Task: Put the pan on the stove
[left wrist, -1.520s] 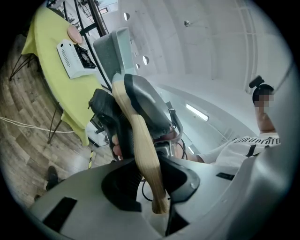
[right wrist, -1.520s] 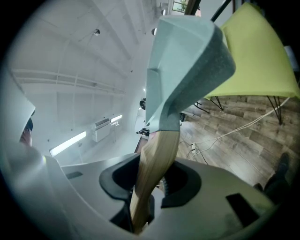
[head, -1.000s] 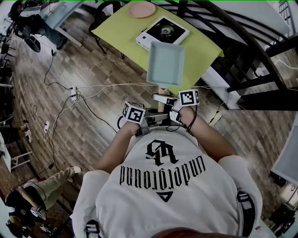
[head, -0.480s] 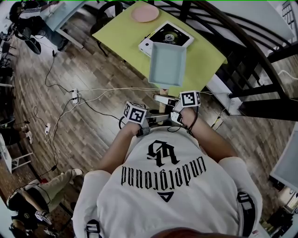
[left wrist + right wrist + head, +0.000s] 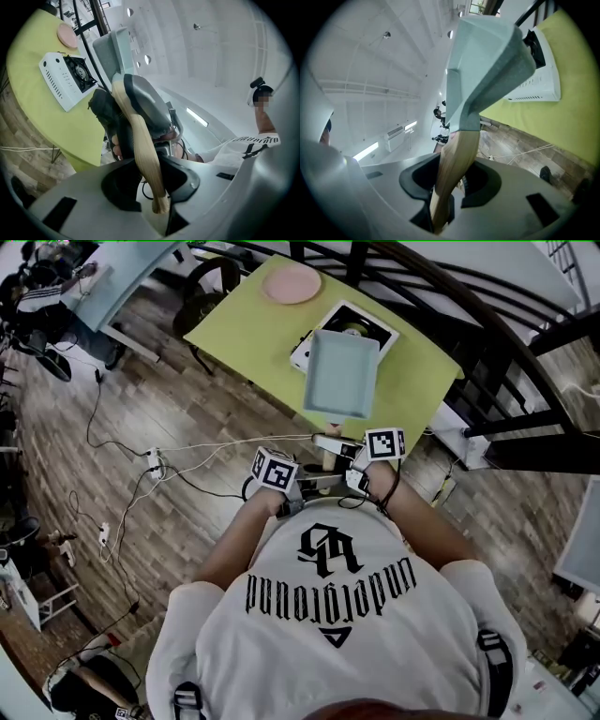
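Note:
A pale teal square pan point(image 5: 341, 373) is held in the air by its wooden handle point(image 5: 325, 456). It hangs above the near part of the white portable stove point(image 5: 307, 349) on the green table point(image 5: 244, 329) and hides much of it. My left gripper point(image 5: 312, 486) is shut on the handle's near end point(image 5: 140, 140). My right gripper point(image 5: 335, 444) is shut on the handle point(image 5: 452, 173) further up, nearer the pan point(image 5: 487, 61). In the left gripper view the stove point(image 5: 65, 79) lies at the left, beyond the pan point(image 5: 112, 51).
A pink plate point(image 5: 292, 283) lies on the table's far end. Cables and a power strip point(image 5: 155, 463) trail over the wooden floor at the left. A black railing point(image 5: 487, 324) runs behind the table, a chair point(image 5: 202, 296) stands at its left. A person point(image 5: 94, 681) sits at the bottom left.
Both grippers and the pan have moved forward toward the table. The pan now hangs over the stove's near part instead of in front of it. The grips are unchanged.

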